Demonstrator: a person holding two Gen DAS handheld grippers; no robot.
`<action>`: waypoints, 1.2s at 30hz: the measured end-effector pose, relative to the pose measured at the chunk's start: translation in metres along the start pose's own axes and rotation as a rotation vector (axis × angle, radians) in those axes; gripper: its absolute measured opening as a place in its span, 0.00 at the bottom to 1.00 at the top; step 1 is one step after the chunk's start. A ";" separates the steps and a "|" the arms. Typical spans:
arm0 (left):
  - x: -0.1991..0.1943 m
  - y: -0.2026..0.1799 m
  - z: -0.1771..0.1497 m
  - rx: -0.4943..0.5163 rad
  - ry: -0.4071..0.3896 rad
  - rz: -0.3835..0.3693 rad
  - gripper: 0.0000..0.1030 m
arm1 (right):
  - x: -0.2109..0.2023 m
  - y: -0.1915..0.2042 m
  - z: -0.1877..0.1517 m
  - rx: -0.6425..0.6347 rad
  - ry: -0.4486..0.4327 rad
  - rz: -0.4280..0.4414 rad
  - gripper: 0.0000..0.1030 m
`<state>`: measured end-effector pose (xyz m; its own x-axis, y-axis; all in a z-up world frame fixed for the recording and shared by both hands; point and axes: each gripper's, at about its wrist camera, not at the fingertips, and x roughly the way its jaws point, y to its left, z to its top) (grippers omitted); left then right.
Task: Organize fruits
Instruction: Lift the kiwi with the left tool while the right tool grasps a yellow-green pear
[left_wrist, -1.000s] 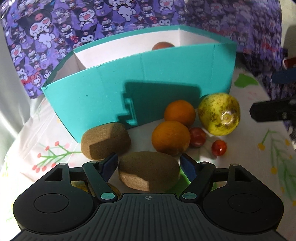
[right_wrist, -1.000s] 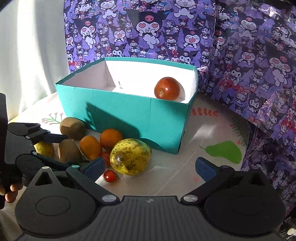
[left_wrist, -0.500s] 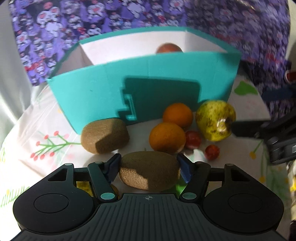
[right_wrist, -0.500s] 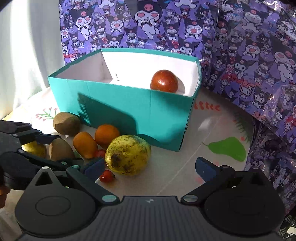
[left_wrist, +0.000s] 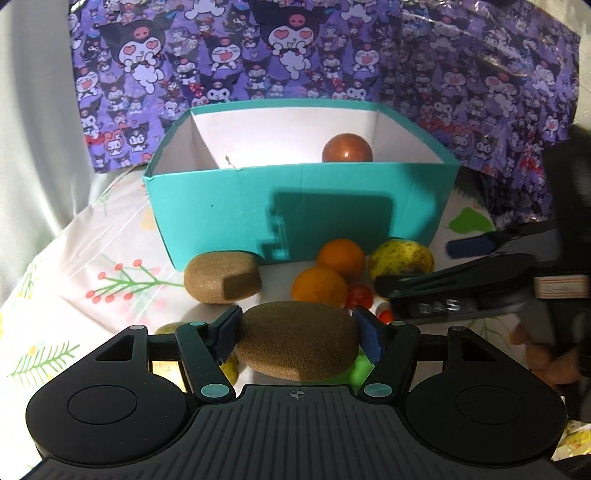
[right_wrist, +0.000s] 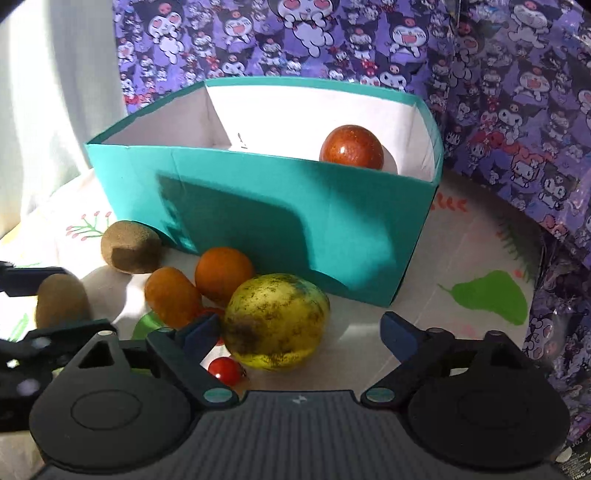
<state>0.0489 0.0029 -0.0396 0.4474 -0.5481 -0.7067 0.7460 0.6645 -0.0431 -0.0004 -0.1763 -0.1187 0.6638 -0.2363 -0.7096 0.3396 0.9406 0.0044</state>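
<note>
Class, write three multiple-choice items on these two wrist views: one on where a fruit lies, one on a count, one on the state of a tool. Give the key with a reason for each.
1. Where is the red-brown round fruit?
A. inside the teal box
B. on the cloth beside the oranges
C. in the right tool

2. How many oranges lie in front of the box?
A. one
B. two
C. four

3. What is the left tool doing?
A. hanging open over the box
B. closed on a kiwi
C. holding a cherry tomato

Key:
1 A, the fruit shows above the box's front wall, against its white inner wall.
2 B, one orange and a second orange sit side by side.
3 B, both blue pads press the kiwi's ends in the left wrist view, while the right tool is open by the yellow spotted fruit.
</note>
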 end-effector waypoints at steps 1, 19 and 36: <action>-0.001 0.000 0.000 0.002 -0.003 -0.004 0.68 | 0.004 0.000 0.000 0.016 0.012 0.003 0.85; 0.000 -0.001 0.002 -0.010 -0.003 -0.020 0.69 | 0.016 0.000 0.003 0.109 0.004 0.052 0.62; -0.030 -0.021 0.085 0.028 -0.180 0.031 0.69 | -0.040 -0.013 0.015 0.103 -0.127 0.070 0.61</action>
<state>0.0624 -0.0381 0.0426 0.5492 -0.6114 -0.5697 0.7430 0.6693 -0.0021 -0.0211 -0.1830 -0.0797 0.7648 -0.2062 -0.6103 0.3519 0.9273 0.1277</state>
